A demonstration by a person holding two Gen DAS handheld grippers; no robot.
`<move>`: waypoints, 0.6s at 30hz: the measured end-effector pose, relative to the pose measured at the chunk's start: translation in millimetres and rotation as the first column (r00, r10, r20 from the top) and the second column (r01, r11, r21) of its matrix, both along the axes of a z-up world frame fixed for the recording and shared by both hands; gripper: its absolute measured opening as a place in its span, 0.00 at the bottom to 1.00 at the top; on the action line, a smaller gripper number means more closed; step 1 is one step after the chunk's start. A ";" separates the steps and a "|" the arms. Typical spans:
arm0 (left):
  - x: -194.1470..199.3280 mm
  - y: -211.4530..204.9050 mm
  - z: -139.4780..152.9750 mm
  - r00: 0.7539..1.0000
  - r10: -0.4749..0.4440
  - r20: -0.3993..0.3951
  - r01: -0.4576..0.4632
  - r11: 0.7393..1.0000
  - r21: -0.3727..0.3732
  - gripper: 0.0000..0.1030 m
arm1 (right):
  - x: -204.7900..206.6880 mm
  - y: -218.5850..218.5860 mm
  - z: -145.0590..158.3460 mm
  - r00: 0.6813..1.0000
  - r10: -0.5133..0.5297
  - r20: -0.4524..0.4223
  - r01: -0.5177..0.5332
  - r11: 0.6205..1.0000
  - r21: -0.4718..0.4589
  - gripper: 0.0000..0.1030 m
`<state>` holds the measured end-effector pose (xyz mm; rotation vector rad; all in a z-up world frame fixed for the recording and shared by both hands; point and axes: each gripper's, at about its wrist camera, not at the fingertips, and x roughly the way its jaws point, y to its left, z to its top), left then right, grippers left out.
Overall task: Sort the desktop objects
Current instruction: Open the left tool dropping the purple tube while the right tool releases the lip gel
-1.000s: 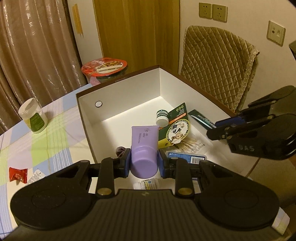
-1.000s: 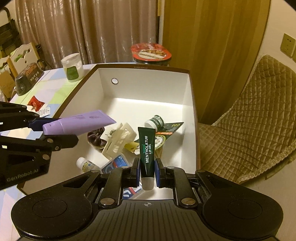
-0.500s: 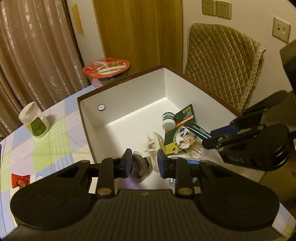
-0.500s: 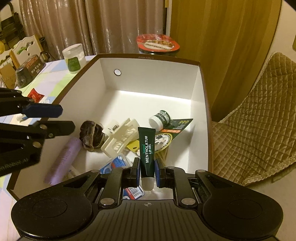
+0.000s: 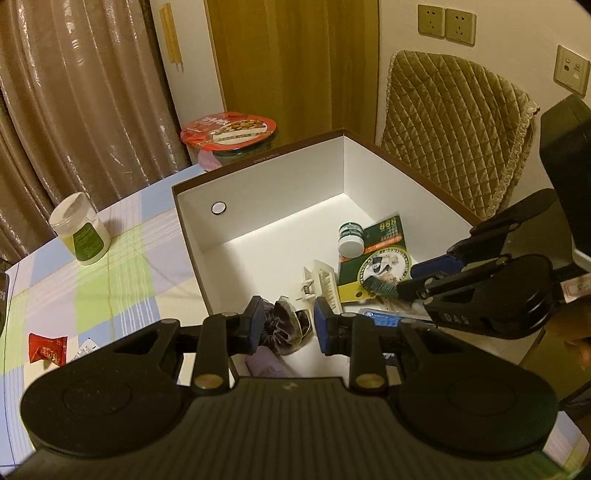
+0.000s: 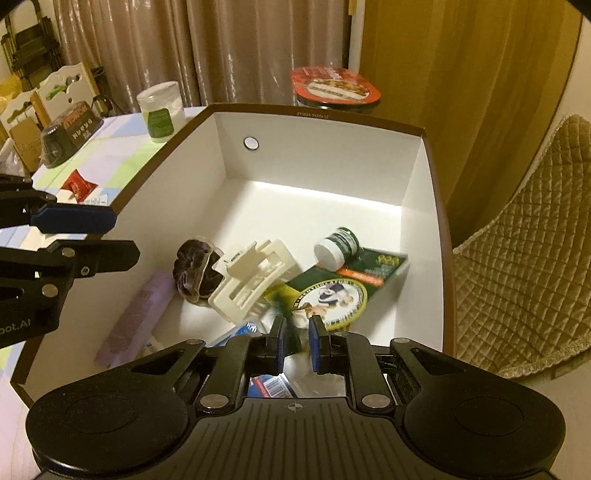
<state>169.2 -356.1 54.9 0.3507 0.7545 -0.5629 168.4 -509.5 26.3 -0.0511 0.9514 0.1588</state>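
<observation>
Right gripper [image 6: 295, 341]: jaws narrow, pinching the tail of a slim dark green plastic tube [image 6: 289, 325], which is blurred; the hold looks slight. The tube runs forward along the fingers, over the floor of the brown-rimmed white cardboard box [image 6: 332, 177], so it needs only letting go.

Left gripper [image 5: 289, 325]: jaws apart, empty, above the box's near-left side. It is the nearer to the red foil sachet [image 5: 47, 347] outside on the cloth.

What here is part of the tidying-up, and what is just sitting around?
Part of the job:
white box
purple tube
green tube
white hair clip
small bottle

Just lying about:
noodle bowl
quilted chair
curtains
wall sockets
</observation>
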 end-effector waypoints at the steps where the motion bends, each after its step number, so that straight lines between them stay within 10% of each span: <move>1: 0.1 0.6 0.2 1.000 0.002 0.000 -0.002 1.000 -0.002 0.24 | 0.2 -0.6 0.6 1.000 -0.002 0.002 0.002 1.000 0.005 0.14; 18: -9.9 14.8 10.6 1.000 0.030 0.009 -0.030 0.999 -0.034 0.28 | -19.2 2.8 24.0 0.997 -0.056 0.054 0.054 0.998 0.032 0.15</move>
